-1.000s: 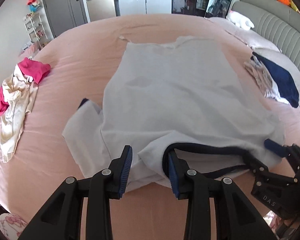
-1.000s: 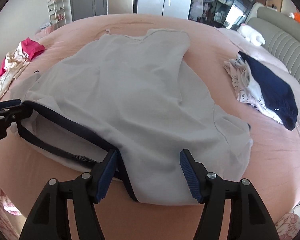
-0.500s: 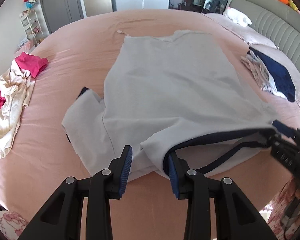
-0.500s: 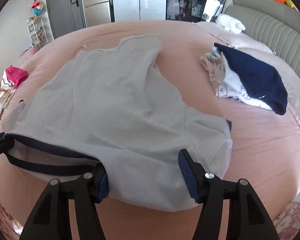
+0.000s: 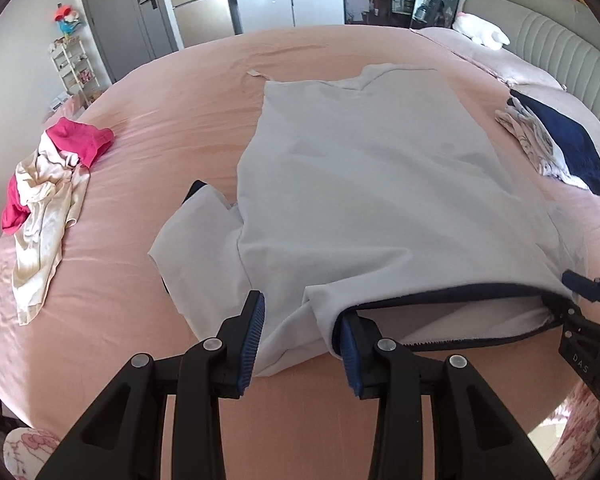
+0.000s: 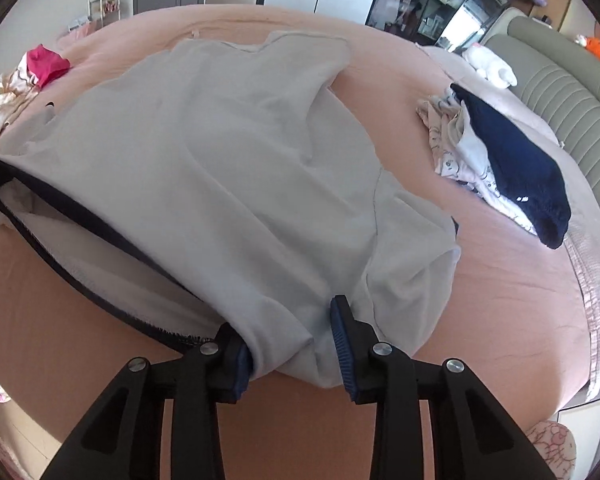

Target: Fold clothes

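Observation:
A light grey T-shirt [image 5: 364, 200] with a dark navy neckband lies spread on the pink bed, collar end near me; it also shows in the right wrist view [image 6: 220, 168]. My left gripper [image 5: 302, 332] has its jaws apart, with the shirt's left shoulder fabric draped between them and the collar edge against the right finger. My right gripper [image 6: 288, 340] also has its jaws apart with the right shoulder fabric bunched between them. The collar [image 5: 452, 300] is stretched open between the two grippers. The right gripper also shows at the right edge of the left wrist view [image 5: 588, 320].
A pile of pink and cream clothes [image 5: 48, 184] lies at the bed's left. A stack with a navy garment [image 6: 512, 160] lies at the right. A grey headboard [image 6: 560, 84] and a white plush toy [image 5: 480, 32] stand at the far right. Cabinets line the far wall.
Both grippers have risen and pulled back a little, lifting the collar end so the neck opening is stretched taut. The shirt's right sleeve has bunched up nearer the right gripper.

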Tool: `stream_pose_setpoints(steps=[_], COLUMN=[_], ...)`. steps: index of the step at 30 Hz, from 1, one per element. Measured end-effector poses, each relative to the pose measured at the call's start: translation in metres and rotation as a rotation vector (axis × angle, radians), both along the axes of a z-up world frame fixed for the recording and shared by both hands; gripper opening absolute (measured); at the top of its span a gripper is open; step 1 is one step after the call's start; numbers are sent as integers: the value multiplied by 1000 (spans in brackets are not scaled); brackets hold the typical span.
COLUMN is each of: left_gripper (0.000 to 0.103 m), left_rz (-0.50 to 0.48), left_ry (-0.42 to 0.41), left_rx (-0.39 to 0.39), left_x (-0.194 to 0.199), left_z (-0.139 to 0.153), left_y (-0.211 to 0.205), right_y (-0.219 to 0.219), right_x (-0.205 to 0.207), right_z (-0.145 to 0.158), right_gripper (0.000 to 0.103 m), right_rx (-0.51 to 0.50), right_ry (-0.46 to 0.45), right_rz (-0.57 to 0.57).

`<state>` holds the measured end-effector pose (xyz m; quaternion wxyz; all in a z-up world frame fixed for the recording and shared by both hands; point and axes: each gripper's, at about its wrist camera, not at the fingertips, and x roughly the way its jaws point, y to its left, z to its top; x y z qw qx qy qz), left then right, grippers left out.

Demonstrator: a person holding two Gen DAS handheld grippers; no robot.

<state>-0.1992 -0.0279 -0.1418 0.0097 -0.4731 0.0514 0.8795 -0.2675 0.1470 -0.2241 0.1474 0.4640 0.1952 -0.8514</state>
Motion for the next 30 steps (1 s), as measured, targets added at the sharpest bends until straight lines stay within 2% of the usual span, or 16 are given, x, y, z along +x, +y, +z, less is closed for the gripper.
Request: stream_pose_setpoints(steps=[3, 6, 7, 8, 9, 11, 17, 22, 24, 26, 27, 29, 30], left_gripper=[31, 22, 20, 19, 19, 18, 18, 17, 18, 18, 20, 25, 29], left_rz=[-42, -97, -119, -139, -157, -178, -204, -190, -188, -201, -216, -235, -239], left_ry=[-17, -23, -16, -1, 13, 21, -79, -153, -149, -127, -113, -94, -89], left_rx=[6, -8, -28, -48, -67, -82, 34, 127, 200, 266, 256, 235, 221], left_x=[12, 23, 26, 29, 32, 36, 45, 55, 55, 56, 56, 51, 47], left_z=[-1, 0, 2, 5, 8, 11, -3, -18, -12, -2, 1, 3, 1], left_y=[2, 7, 10, 13, 15, 16, 4, -9, -14, -16, -11, -1, 4], right_y=[0, 5, 10, 15, 19, 18, 16, 23, 25, 27, 27, 21, 17], right_x=[11, 18, 20, 22, 24, 22, 34, 52, 50, 48, 46, 44, 43], right_z=[10, 20, 26, 34, 41, 45, 22, 15, 18, 21, 23, 22, 21], right_gripper=[33, 30, 21, 18, 18, 17, 11, 11, 11, 15, 19, 47, 52], right_rx=[5, -4, -46, -98, -143, -162, -166, -186, -211, -237, -254, -252, -247], right_ry=[12, 51, 80, 106, 126, 126, 6, -28, -41, -55, -62, -52, -47], right_rz=[26, 23, 5, -13, -26, -13, 20, 11, 1, -9, -16, -5, 4])
